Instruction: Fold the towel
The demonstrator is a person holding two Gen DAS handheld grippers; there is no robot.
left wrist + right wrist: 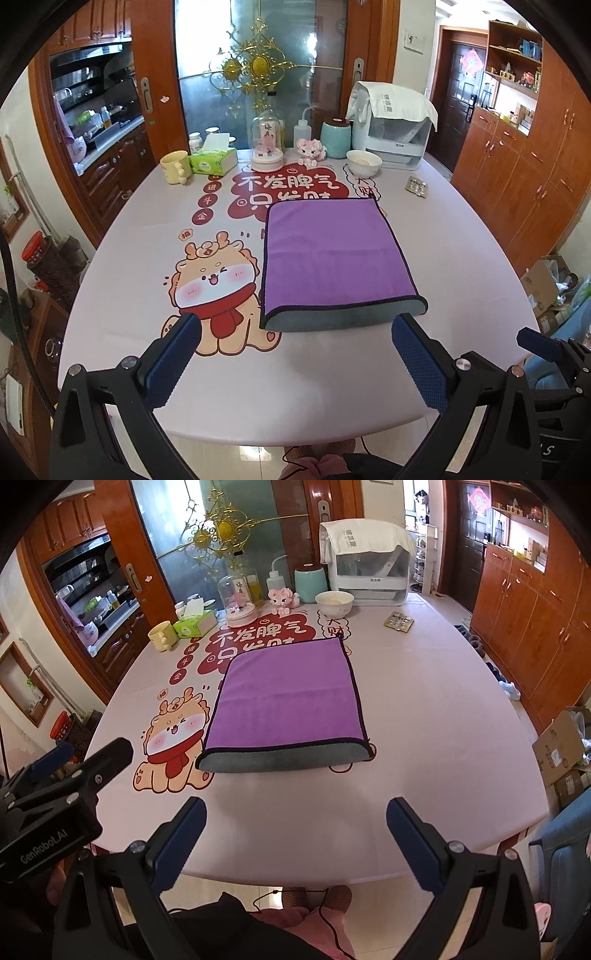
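A rounded table (461, 266) fills both views, covered by a smooth pale pink cloth printed with a cartoon dragon (218, 291) in a red scarf and dark red panels of Chinese characters. Behind it stand glossy reddish wooden cabinets (517, 177) and a frosted glass door with a gold ornament (255, 62).

At the far edge sits a white boxy appliance (399, 140) draped with a white cloth, then a mint ceramic jar (335, 137) with a dark lid, a clear glass dome (266, 142) on a white base, a green tissue box (213, 159), a pale yellow mug (176, 167), a white bowl (364, 162), a pink plush toy (312, 149) and a foil blister pack (417, 185).

The towel (325, 254) lies flat near the table's middle, folded into a rectangle: fuzzy purple microfibre on top, a grey underside showing along the near edge, dark stitched trim all round.

The left gripper (295, 354) hovers above the near table edge with its jaws wide apart, dimpled blue pads (421, 369) bare; the towel's near edge is just ahead of it, untouched. The right gripper (295, 838) is likewise spread and empty, with the towel a little farther ahead and slightly to its left.
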